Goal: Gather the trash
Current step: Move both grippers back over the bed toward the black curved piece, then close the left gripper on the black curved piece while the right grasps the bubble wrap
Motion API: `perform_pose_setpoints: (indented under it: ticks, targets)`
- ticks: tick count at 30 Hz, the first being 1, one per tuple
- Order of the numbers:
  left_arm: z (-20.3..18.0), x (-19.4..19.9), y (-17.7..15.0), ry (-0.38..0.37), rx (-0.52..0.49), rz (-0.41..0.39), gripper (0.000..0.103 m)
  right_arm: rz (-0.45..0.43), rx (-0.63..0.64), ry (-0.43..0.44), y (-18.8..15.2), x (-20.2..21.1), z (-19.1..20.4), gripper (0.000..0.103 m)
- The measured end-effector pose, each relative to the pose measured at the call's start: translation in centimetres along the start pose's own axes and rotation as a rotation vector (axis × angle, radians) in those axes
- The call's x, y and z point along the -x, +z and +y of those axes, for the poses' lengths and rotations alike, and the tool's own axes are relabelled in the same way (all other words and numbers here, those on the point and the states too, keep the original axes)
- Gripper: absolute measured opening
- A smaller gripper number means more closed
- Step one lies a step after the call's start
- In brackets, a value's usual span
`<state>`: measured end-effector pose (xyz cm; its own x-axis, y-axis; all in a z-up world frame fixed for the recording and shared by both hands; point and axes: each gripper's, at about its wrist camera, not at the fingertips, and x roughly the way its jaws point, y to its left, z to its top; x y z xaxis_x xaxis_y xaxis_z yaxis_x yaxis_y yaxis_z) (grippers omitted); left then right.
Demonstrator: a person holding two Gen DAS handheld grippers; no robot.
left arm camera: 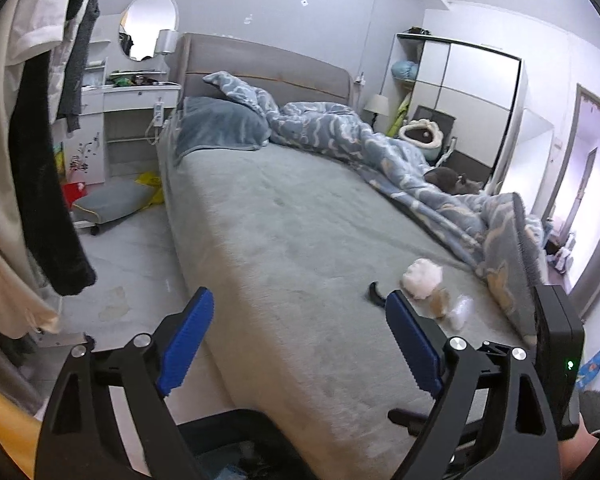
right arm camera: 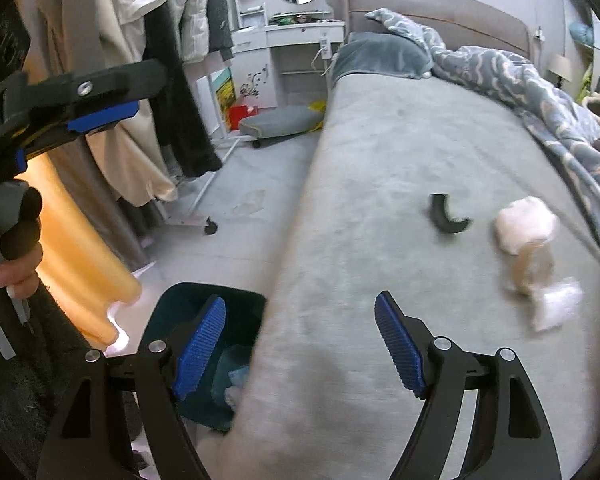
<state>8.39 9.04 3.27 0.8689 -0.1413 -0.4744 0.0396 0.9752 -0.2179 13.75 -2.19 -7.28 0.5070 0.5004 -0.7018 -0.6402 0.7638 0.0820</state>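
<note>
Ahead and to the right of the right gripper [right arm camera: 300, 344], 4 bits of trash are sitting on the grey bed [right arm camera: 380, 152]: a black curved piece [right arm camera: 444, 218] nearest, then a white crumpled wad [right arm camera: 526, 222], a tan roll-like item [right arm camera: 534, 266] touching the wad, and a small clear wrapper [right arm camera: 558, 306] just beside the roll. Right gripper is standing wide with nothing between the blue pads [right arm camera: 398, 346]. Left gripper [left arm camera: 296, 342] is also gaping wide and empty, hovering over the bed's near edge, with the same cluster just past its right finger. The dark teal bin [right arm camera: 168, 320] is sitting on the floor below the right gripper's left finger, tight against the bed side, with some scraps already in it. Judging by this, the step in hand looks like the reach for the next pickup, nothing grabbed yet. Next move is probably calling for pushing forward and right, dropping the jaws to straddle 1 item, likely the black piece as closest, then closing. The soft blanket may be letting flat items sink, so the pads need to come in low. The right view is blurred, so exact item shapes are uncertain.
</note>
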Motion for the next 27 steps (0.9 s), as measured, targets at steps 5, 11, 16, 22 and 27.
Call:
perform_pose_setpoints:
  ticks: [5,11,16,22,27]
  targets:
    - [-1.9,-1.4,0.4,-0.002,-0.054,0.021,0.090,-0.029,-0.025,-0.019,0.4,1.7,-2.9,0.079]
    - [-3.7,-3.2,0.7,-0.021,-0.134,0.064,0.094,-0.063,-0.093,-0.016,0.5,3.1,-6.5,0.081]
    - [-4.4,-5.2,0.9,-0.019,-0.164,0.087,0.095,-0.078,-0.133,-0.042,0.7,4.0,-9.3,0.081]
    - [-5.0,-7.6,1.6,-0.062,-0.207,0.115,0.096,-0.070,-0.114,-0.082,1.4,4.5,-12.3,0.085]
    - [-5.7,-9.7,1.8,-0.121,-0.271,0.132,0.096,-0.057,-0.150,-0.105,1.3,3.9,-15.4,0.085]
